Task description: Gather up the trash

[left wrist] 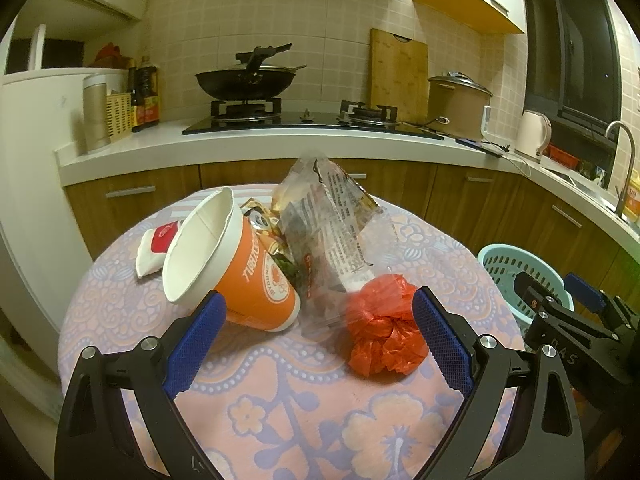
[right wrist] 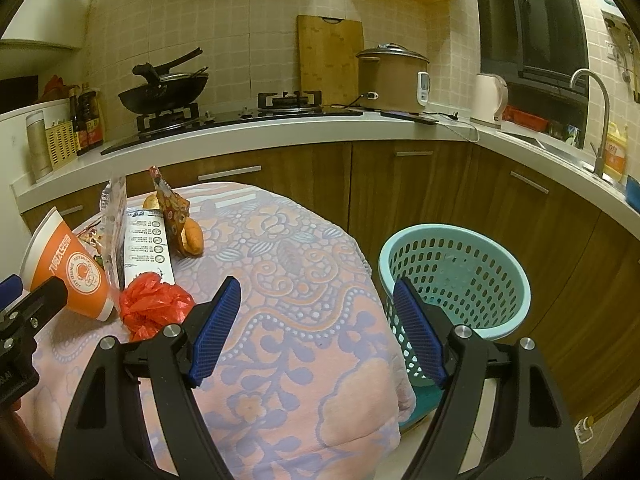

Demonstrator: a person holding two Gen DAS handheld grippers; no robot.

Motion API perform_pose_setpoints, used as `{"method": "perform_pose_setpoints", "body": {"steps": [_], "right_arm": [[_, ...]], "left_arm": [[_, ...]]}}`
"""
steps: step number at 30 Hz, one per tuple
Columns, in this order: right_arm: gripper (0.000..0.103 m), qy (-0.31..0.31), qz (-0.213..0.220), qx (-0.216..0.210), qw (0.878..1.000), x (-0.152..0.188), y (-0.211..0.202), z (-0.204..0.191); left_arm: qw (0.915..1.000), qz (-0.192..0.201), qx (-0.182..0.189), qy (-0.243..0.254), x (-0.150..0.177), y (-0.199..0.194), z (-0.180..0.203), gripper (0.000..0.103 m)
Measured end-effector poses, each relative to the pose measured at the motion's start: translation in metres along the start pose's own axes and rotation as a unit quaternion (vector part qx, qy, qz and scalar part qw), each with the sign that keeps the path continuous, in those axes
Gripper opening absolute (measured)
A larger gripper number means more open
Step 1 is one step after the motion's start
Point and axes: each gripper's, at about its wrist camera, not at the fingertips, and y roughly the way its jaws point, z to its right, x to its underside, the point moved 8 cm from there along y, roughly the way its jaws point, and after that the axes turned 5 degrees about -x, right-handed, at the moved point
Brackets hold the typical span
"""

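Note:
On the cloth-covered table (left wrist: 280,400) lie an orange paper cup (left wrist: 240,272) on its side, a clear printed wrapper (left wrist: 332,224), a crumpled red plastic bag (left wrist: 384,328) and a small red-and-white sachet (left wrist: 154,248). My left gripper (left wrist: 318,320) is open, its jaws spanning the cup's base and the red bag. My right gripper (right wrist: 318,324) is open and empty over the table's right edge, beside the teal basket (right wrist: 460,276). The cup (right wrist: 76,272), the red bag (right wrist: 154,306) and the wrapper (right wrist: 144,240) show at the left of the right wrist view.
The teal basket (left wrist: 516,276) stands on the floor right of the table. A second brown snack wrapper (right wrist: 176,216) lies at the table's far side. Behind are wooden cabinets and a counter with a wok (left wrist: 246,80), cutting board, rice cooker (right wrist: 392,78), kettle and sink faucet.

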Motion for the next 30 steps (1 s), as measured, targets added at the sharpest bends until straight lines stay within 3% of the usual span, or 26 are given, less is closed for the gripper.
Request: {"method": "perform_pose_setpoints", "body": {"steps": [13, 22, 30], "right_arm": [[0.074, -0.001, -0.003, -0.006, 1.0, 0.0, 0.001, -0.004], [0.051, -0.032, -0.004, -0.066, 0.997, -0.012, 0.0, -0.042], [0.051, -0.044, -0.022, -0.147, 0.988, -0.025, 0.01, -0.081]], "left_arm": [[0.9999, 0.001, -0.01, -0.011, 0.003, -0.008, -0.018, 0.091], [0.9958, -0.014, -0.057, -0.07, 0.005, -0.011, -0.086, 0.091], [0.9952, -0.058, -0.034, -0.07, 0.0, 0.031, -0.097, 0.092]]}}
